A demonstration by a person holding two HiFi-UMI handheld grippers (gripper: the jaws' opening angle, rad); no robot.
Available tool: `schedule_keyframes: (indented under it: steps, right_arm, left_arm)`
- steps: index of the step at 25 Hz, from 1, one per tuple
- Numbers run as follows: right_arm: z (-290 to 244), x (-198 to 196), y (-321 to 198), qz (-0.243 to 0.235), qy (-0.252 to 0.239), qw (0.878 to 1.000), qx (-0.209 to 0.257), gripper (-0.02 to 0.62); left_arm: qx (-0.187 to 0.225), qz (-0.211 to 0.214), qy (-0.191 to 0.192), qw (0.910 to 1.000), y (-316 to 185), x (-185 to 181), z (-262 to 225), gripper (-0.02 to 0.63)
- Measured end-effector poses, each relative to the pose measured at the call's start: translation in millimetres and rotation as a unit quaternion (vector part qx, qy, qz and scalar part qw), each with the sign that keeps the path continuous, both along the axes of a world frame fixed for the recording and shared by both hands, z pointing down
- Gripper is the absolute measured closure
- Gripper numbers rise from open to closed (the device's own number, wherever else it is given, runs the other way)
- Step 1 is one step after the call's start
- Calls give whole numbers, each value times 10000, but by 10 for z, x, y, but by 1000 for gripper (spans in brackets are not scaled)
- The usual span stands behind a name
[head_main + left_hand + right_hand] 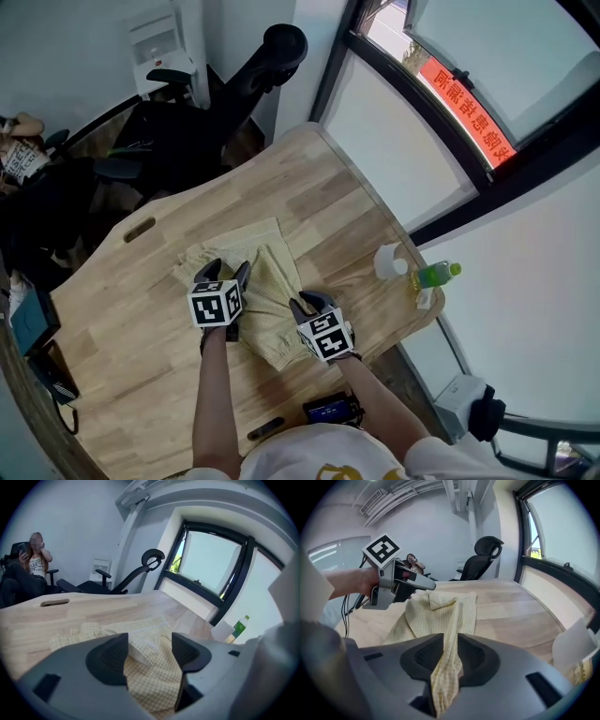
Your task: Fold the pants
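Spread wide at the left gripper (pixel 150 651), with both pads clear of the cloth and nothing pinched. Only loose checked fabric below and between them.

Closed narrowly at the right gripper (pixel 450 656) on a raised fold of the pants (pixel 436 616). Pale yellow ridge climbing from the table straight through the gap, touching both pads.

From the head view, side by side and pointing away from the person, just apart from each other. Left one over the middle of the garment, right one at its near right part.

Out from there, lying partly folded near the centre of the wooden table (pixel 141 309). Flat on the far side, bunched and gathered on the near side.

Further right, close to the table's right edge, a white cup (pixel 389 261), with a green bottle (pixel 436 275) just beside it. At the near edge, a small black device (pixel 330 410). On the far left of the tabletop, an oblong slot (pixel 139 230).

Beyond the far edge, a black office chair (pixel 272 52). Far left in the room, a seated person (pixel 33 559). Along the right, large dark-framed windows (pixel 211 569).
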State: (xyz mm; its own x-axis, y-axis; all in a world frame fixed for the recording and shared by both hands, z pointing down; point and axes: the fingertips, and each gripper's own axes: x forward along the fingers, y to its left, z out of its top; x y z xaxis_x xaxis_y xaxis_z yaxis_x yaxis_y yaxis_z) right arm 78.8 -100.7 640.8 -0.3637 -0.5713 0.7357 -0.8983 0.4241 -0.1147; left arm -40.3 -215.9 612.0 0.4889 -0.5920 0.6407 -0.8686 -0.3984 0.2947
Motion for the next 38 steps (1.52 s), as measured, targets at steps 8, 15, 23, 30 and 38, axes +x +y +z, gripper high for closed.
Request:
schedule_keyframes:
  steps: [8, 15, 23, 30, 38]
  right_arm:
    - [-112, -462, -420, -980, 294, 9940, 387, 476]
    - [-131, -896, -735, -2490, 1169, 9521, 1335, 460]
    - [163, -1231, -821, -3224, 1156, 9322, 1166, 453]
    - [335, -1189, -822, -3150, 889, 9432, 563, 493]
    - [103, -1161, -902, -2950, 645, 9507, 699, 563]
  left_arm:
    - [-83, -58, -79, 9999, 158, -193, 2, 322]
    - [-233, -317, 25, 9992, 273, -412, 65, 344]
    - [-252, -391, -53, 9989, 283, -470, 133, 405]
    - [-311, -328, -55, 9990, 223, -405, 160, 461]
    - [-122, -527, -79, 9985, 106, -546, 52, 506]
